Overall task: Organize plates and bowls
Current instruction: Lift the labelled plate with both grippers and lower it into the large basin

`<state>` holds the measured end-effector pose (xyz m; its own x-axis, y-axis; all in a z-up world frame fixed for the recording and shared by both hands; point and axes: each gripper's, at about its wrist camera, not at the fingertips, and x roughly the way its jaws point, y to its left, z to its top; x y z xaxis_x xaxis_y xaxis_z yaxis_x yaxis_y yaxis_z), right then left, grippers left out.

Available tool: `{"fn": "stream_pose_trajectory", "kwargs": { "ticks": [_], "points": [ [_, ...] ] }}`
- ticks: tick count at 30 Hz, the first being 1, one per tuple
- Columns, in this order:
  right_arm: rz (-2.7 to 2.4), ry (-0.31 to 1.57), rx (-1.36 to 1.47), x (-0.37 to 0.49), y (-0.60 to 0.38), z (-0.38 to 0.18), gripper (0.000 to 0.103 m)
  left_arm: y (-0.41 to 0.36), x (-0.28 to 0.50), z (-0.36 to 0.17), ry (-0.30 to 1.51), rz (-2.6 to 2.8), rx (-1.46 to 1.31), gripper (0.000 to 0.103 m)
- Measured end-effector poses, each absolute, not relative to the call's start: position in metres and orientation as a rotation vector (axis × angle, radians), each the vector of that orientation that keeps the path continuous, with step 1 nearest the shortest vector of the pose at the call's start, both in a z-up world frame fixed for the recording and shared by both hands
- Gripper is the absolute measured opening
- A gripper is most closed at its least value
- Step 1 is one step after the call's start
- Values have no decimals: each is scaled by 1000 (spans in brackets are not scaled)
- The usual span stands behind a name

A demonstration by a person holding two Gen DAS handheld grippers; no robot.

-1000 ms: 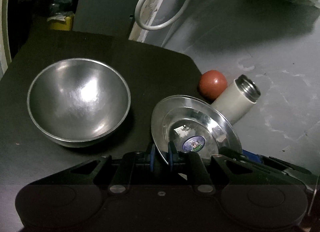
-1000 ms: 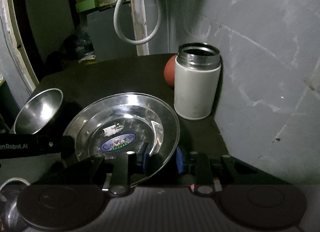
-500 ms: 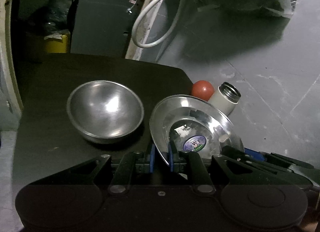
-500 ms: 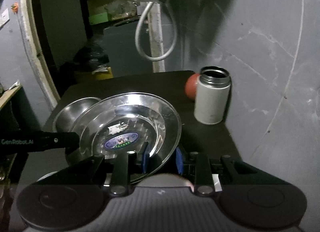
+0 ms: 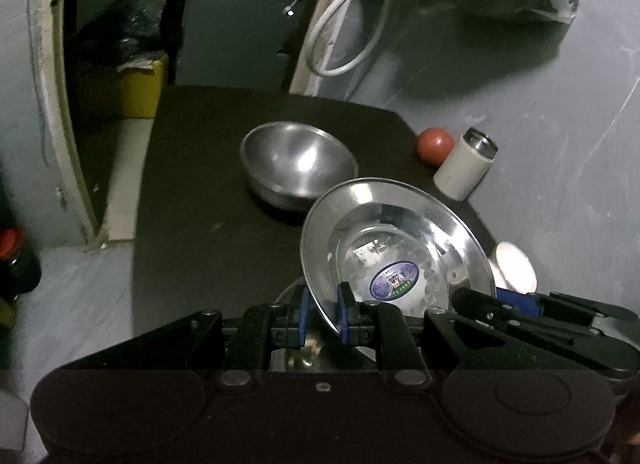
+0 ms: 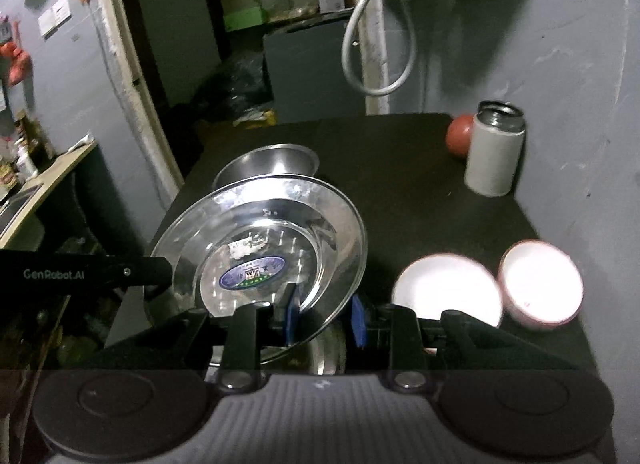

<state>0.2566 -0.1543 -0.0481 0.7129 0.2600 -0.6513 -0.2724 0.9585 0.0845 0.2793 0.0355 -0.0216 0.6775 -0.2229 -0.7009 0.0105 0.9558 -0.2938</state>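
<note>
The left gripper (image 5: 323,314) has its blue pads pressed on the near rim of the steel plate (image 5: 394,252), and the right gripper (image 6: 325,318) stands with its jaws a little apart, the plate's opposite rim between them, the left pad against it and the right pad seemingly clear. Compared with a second ago, the plate is higher above the black table (image 5: 208,199), and the steel bowl (image 5: 298,163) now sits farther from both cameras. The plate is tilted, its hollow facing up and toward the right gripper, a round blue sticker at its centre. The steel bowl stands upright and empty. Two white bowls (image 6: 540,282) have come into view, touching each other near the table's right edge. A white flask (image 6: 496,149) stands open beside a red ball (image 6: 459,133).
</note>
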Motion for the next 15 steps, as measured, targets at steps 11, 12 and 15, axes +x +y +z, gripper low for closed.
{"fn": "stream_pose_trajectory", "kwargs": {
  "ticks": [11, 12, 15],
  "points": [
    [309, 827, -47, 230, -134, -69, 31, 47, 257, -42, 948, -92, -282, 16],
    [308, 834, -48, 229, -133, -70, 31, 48, 256, -43, 954, -90, -279, 17],
    [304, 849, -55, 227, -130, -72, 31, 46, 257, -45, 972, -84, -264, 17]
  ]
}}
